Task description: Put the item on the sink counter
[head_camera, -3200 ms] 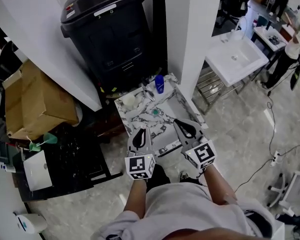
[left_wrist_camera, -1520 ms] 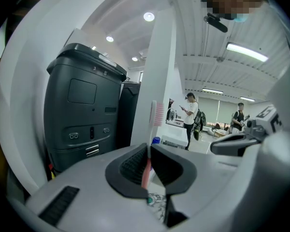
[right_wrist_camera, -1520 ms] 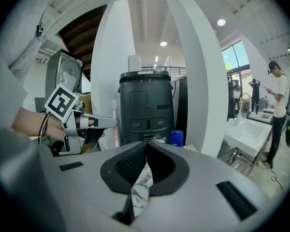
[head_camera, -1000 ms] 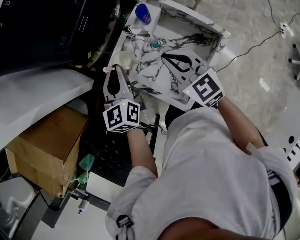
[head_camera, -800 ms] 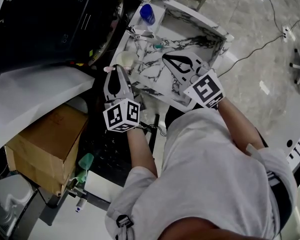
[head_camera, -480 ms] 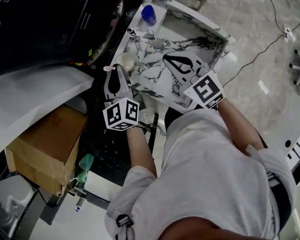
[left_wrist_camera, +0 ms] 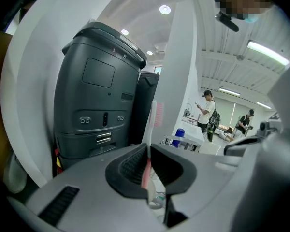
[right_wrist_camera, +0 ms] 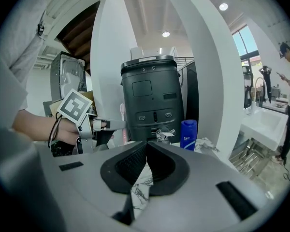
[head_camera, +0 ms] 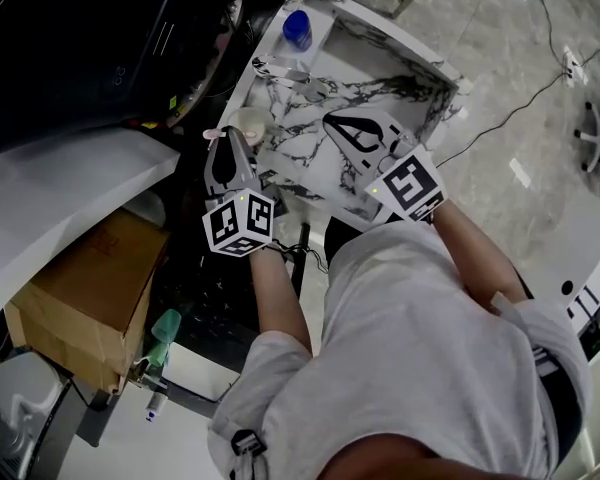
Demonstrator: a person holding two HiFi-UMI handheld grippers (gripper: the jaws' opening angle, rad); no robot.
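Observation:
A pink and white toothbrush stands upright between the jaws of my left gripper, which is shut on its handle. In the head view the left gripper hovers at the left edge of the marble sink counter, with the brush's pink head just past its tips. My right gripper is over the counter's right half. It is shut with nothing between the fingers. The right gripper view also catches the left gripper and the toothbrush.
A blue bottle stands at the counter's far corner, with a faucet, a drain and a cream cup nearby. A large black bin is at the left. A cardboard box lies below it. People stand at the far right.
Since 3.2 s ago the view has closed in on the counter, and the left gripper now stands at its left edge. Over the last second both grippers have barely shifted.

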